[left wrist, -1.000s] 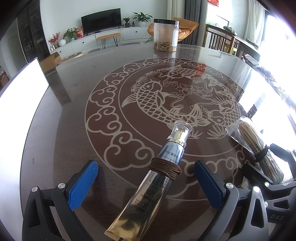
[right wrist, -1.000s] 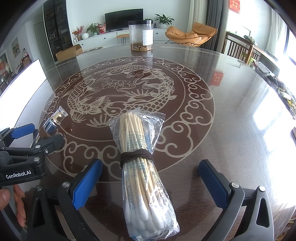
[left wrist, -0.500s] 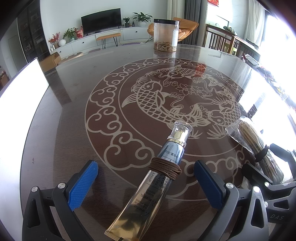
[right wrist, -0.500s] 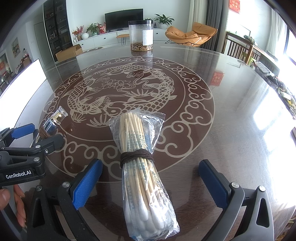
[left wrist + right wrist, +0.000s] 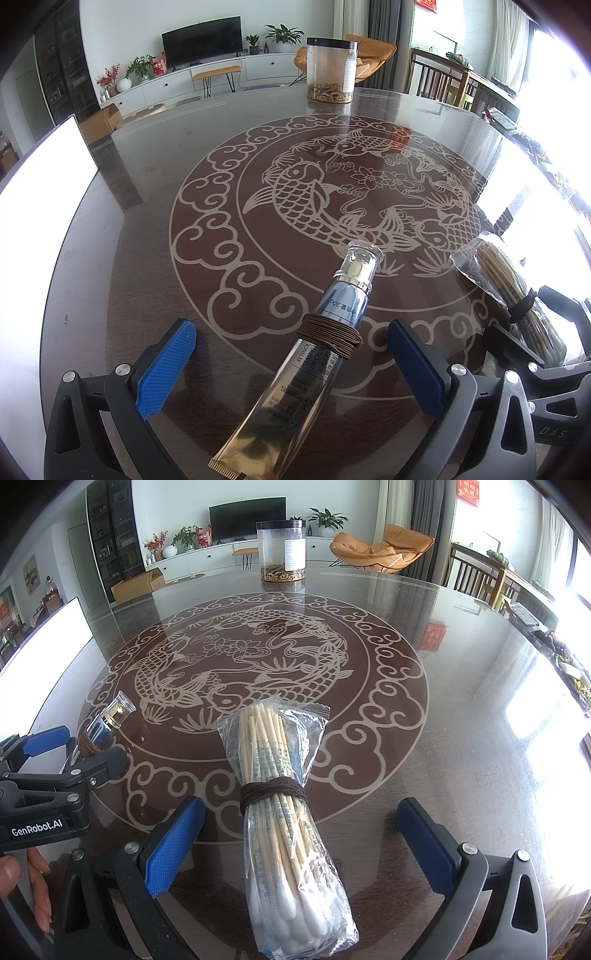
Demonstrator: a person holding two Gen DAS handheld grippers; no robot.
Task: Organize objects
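While both grippers hung spread wide and clasped nothing, the eye-cream tube [image 5: 314,354] lay between the left gripper [image 5: 291,354] pads, and the cotton-swab bag [image 5: 284,812] lay between the right gripper [image 5: 303,842] pads, both on the table [image 5: 461,701]. Closing squarely near each brown cord wrap would likely grip best; the slick bag could slip.
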